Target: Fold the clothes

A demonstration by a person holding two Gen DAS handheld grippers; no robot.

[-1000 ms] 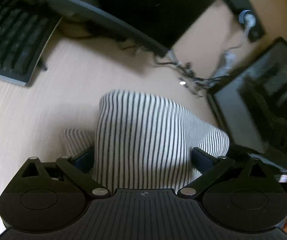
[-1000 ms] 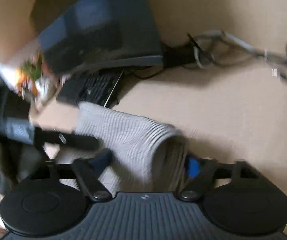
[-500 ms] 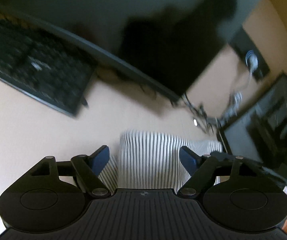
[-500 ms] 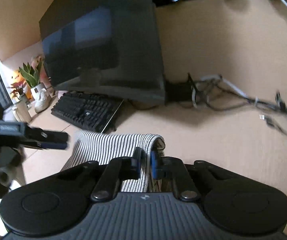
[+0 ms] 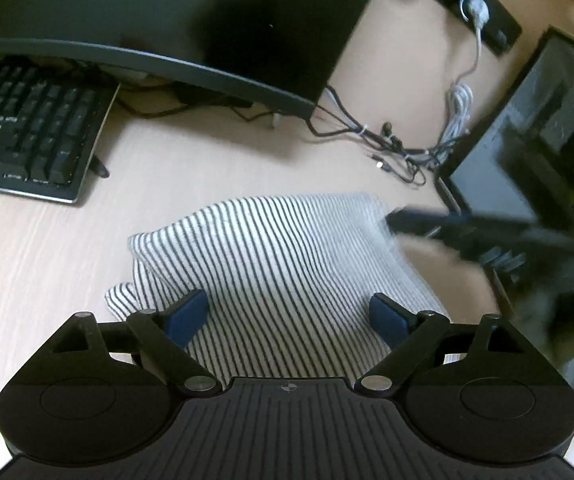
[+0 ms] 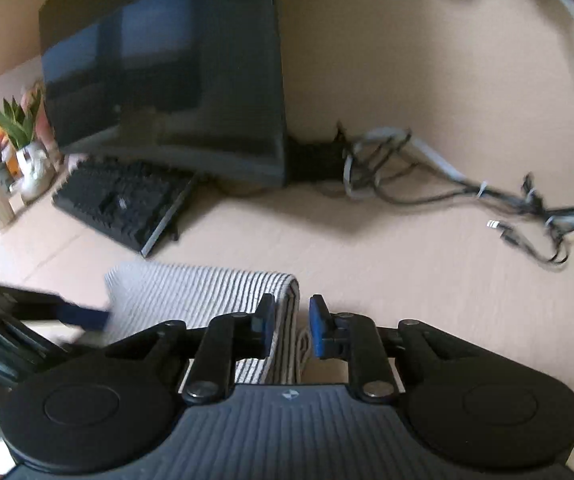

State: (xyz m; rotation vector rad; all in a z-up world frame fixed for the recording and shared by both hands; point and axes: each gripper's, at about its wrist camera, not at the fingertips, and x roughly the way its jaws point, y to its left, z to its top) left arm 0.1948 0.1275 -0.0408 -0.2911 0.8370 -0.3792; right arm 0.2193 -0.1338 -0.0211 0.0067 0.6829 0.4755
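Note:
A white, dark-striped garment [image 5: 287,256] lies folded in a thick bundle on the pale wooden desk [image 5: 47,264]. My left gripper [image 5: 289,314] hovers over its near part. Its jaws are opening wide, with cloth below and between them, and the blue pads do not press on it. In the right wrist view the garment's [image 6: 191,292] folded right edge stands between the fingers of my right gripper [image 6: 293,326]. Those jaws are opening, and a narrow gap shows beside the right pad. The right gripper's blurred finger [image 5: 419,220] shows at the garment's far right corner.
A black keyboard [image 5: 27,136] lies at the far left under a dark monitor [image 5: 147,12]. A tangle of cables [image 5: 399,148] runs behind the garment. A second dark screen [image 5: 527,120] stands on the right. A potted plant [image 6: 19,128] sits at the desk's far left.
The right jaws closed on the garment's folded edge, then parted slightly. The left gripper swung away and back over the cloth, its jaws narrowing then widening. The garment now lies flatter.

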